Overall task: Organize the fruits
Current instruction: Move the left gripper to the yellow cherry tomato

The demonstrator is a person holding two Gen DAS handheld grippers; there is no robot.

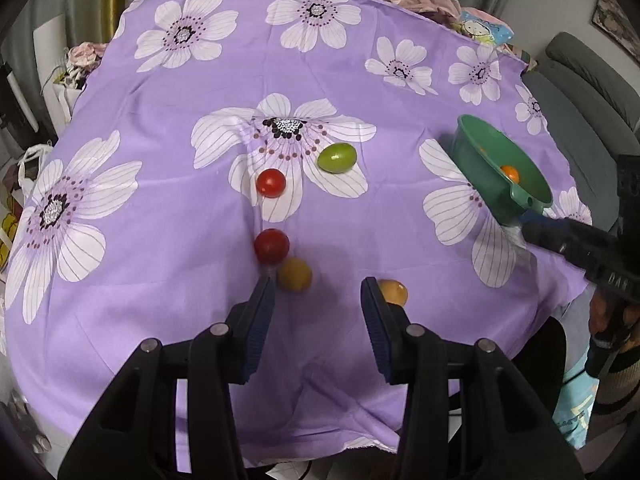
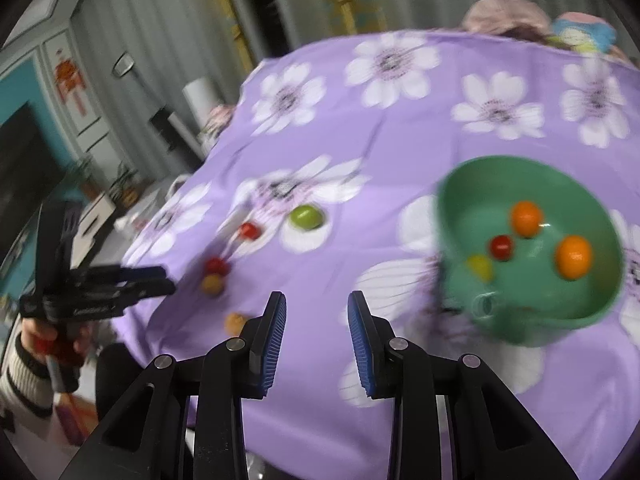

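Observation:
A green bowl (image 2: 532, 312) stands on the purple flowered cloth at the right, holding two orange fruits (image 2: 573, 257), a red one (image 2: 501, 247) and a yellow one (image 2: 479, 266). It also shows in the left wrist view (image 1: 480, 160). On the cloth lie a green fruit (image 1: 337, 157), two red fruits (image 1: 271, 183) (image 1: 271, 245) and two yellow-orange fruits (image 1: 295, 274) (image 1: 394, 292). My left gripper (image 1: 318, 286) is open and empty above the cloth, between the two yellow-orange fruits. My right gripper (image 2: 316, 300) is open and empty, just left of the bowl.
The table's near edge runs below both grippers. Clothes and a cartoon-print bag (image 1: 484, 28) lie at the far right edge. A grey sofa (image 1: 580, 80) stands to the right. Shelves and bags (image 1: 24, 176) stand at the left.

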